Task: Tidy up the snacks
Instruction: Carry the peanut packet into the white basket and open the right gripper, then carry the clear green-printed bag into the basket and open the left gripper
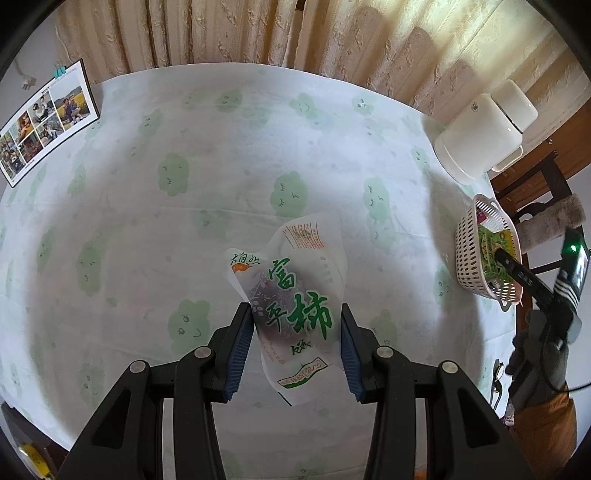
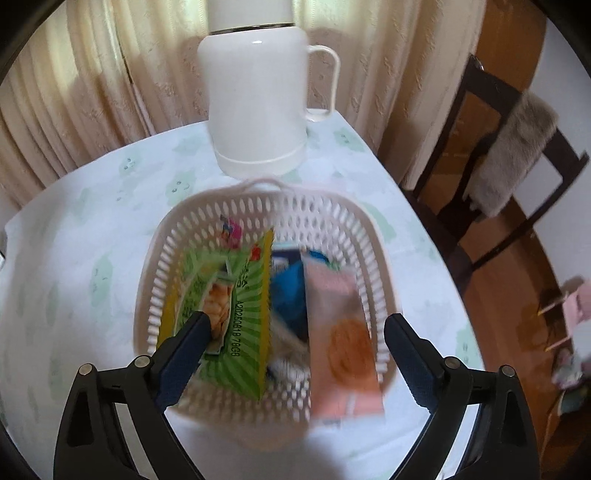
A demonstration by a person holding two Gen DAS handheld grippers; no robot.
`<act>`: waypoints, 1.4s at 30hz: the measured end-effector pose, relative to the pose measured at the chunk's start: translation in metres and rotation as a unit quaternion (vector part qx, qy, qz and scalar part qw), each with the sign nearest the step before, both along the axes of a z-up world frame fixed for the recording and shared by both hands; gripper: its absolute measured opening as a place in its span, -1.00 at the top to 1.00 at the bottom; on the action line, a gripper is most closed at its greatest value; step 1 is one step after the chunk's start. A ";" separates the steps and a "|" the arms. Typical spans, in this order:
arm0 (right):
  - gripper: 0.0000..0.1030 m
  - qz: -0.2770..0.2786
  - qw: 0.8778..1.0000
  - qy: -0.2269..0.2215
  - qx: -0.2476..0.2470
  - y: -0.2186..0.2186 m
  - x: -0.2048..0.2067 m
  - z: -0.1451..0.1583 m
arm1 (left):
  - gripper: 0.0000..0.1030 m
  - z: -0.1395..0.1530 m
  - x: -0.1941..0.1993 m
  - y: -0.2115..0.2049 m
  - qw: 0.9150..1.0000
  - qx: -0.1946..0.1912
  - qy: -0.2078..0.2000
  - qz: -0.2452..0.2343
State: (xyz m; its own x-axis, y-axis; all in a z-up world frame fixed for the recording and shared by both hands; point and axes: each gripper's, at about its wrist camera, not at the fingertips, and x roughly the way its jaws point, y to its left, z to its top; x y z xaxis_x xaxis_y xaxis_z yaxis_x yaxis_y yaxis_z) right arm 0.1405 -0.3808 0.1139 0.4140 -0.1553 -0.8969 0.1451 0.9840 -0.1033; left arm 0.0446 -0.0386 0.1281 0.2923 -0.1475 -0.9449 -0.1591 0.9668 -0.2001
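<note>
A: Where is the snack packet?

B: The white persimmon packet (image 1: 295, 314) with green lettering lies flat on the tablecloth (image 1: 184, 147), between the blue pads of the left gripper (image 1: 297, 332). The jaws stand at middling width on either side of it; whether the pads touch its edges cannot be told.

A: And the right side?

B: The right gripper (image 2: 297, 330) hangs wide over the white perforated basket (image 2: 258, 199), holding nothing. Its left finger crosses in front of the green snack bag (image 2: 236, 314); beside that bag sit a blue packet (image 2: 290, 291) and a pink packet with an orange disc (image 2: 340, 332), which leans over the near rim. The view is blurred.

A: How much room to move?

B: Bare cloth runs broadly to the left of and beyond the persimmon packet. The basket (image 1: 476, 254) stands well apart to the right, near the table's right edge, and the cloth's edge drops away just past it. Ahead of the basket, almost at its far handle, stands a white thermos jug (image 2: 258, 99).

A: The setting?

B: A white cloth printed with pale green clouds covers the table. A photo calendar (image 1: 48, 122) stands at the far left edge. Cream curtains (image 1: 332, 33) hang behind, and a dark wooden chair (image 2: 509, 155) draped in grey fur stands on a brown floor to the right.
</note>
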 end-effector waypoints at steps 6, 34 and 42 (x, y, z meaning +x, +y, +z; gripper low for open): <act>-0.86 0.010 1.000 0.014 -0.025 -0.001 0.018 -0.011 | 0.20 0.000 0.003 -0.007 1.000 0.000 0.001 -0.002; -1.00 -0.012 0.992 -0.038 0.123 -0.085 -0.106 0.038 | 0.20 0.026 0.069 -0.205 0.982 -0.019 -0.043 -0.182; -0.99 -0.012 0.991 -0.005 0.136 -0.092 -0.131 0.017 | 0.19 0.015 0.097 -0.255 0.975 -0.019 -0.035 -0.218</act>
